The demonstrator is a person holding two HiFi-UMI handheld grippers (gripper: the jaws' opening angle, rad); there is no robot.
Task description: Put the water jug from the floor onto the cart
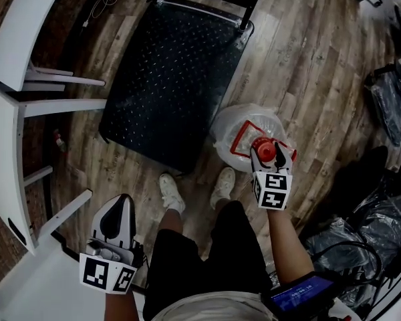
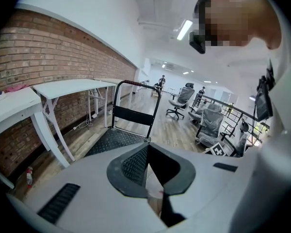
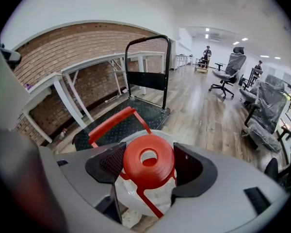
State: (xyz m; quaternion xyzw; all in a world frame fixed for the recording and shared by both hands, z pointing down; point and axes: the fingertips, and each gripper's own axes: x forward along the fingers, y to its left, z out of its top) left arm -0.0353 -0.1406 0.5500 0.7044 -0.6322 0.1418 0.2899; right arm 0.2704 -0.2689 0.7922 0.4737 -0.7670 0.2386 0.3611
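the left gripper (image 1: 117, 209) is held low beside the person's left hip, level and aimed out across the room. its jaws are seen brought together with nothing between them (image 2: 148, 168). the right forearm (image 1: 285, 249) is stretched down and forward, past black shorts (image 1: 207, 253) and a pair of white shoes (image 1: 170, 192). the right gripper (image 1: 266, 154) is pointed steeply down at the water jug (image 1: 235, 127). in the right gripper view its two dark pads are pressed against either side of the jug's red cap (image 3: 148, 160), so the jug is gripped at the top (image 3: 148, 165). a red carry handle (image 3: 111, 123) is raised just beyond the cap.

the clear jug is stood on the wood plank floor (image 1: 307, 65), just in front of the shoes and just beside the near right corner of the cart (image 1: 174, 72). the cart's black studded deck is bare, and its upright push handle (image 3: 148, 57) is set at the far end. white tables (image 1: 13, 39) are ranged along a brick wall (image 3: 87, 52) to the left. farther off, office chairs (image 3: 228, 72), some wrapped in plastic (image 3: 269, 113), are seen under ceiling lights, with small figures near the back.
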